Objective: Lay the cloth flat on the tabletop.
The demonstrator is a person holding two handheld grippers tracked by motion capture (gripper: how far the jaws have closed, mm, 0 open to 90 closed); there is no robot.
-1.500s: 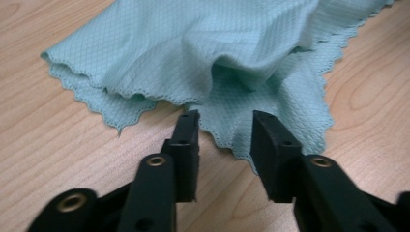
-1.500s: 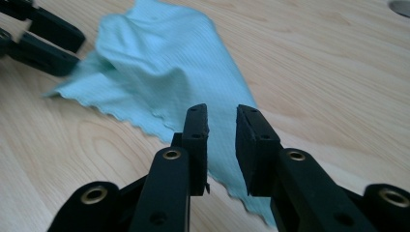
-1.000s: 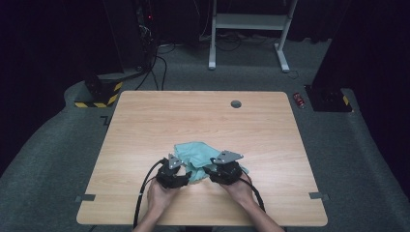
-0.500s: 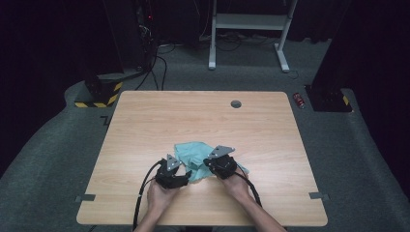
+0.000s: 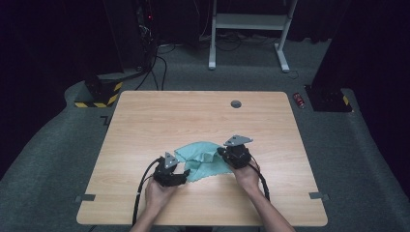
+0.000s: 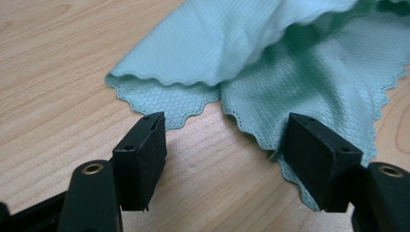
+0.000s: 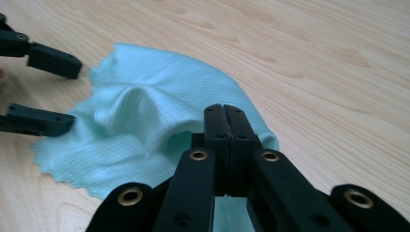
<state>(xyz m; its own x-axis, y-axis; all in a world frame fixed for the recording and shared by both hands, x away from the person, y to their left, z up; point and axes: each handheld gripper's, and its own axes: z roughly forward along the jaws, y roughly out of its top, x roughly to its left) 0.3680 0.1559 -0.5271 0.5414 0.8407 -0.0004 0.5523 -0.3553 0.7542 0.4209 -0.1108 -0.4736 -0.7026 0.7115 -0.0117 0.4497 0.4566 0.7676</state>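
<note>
Mint-green microfibre, with a diamond weave and a scalloped edge, lies rumpled in the lower middle of the high view: a cleaning cloth (image 5: 200, 159) on the light wooden table (image 5: 145, 121), between the person's two hands. It appears to be partway through a fold or a repositioning, since one part is lifted and doubled over while the rest lies flat on the wood.

The right gripper (image 7: 225, 121) has its jaws pressed together, and in its own view the cloth rises in a ridge straight up to them, with green fabric showing below the closed tips. That reads as a pinch on the cloth's edge, taken so that this side can be raised and carried over. In the high view the right gripper (image 5: 227, 153) sits at the cloth's right edge, touching it.

The left gripper (image 6: 225, 145) stands with its jaws wide apart, and they have just been opening. Bare wood shows between them; the scalloped hem lies just ahead of the pad at lower left, while the pad at lower right overlaps a corner of the fabric without clamping it. It looks like a release, or a readiness to take a new hold on the near hem. In the high view the left gripper (image 5: 181, 175) rests at the cloth's lower left corner, and its two open jaws also show at the left edge of the right gripper view.
</note>
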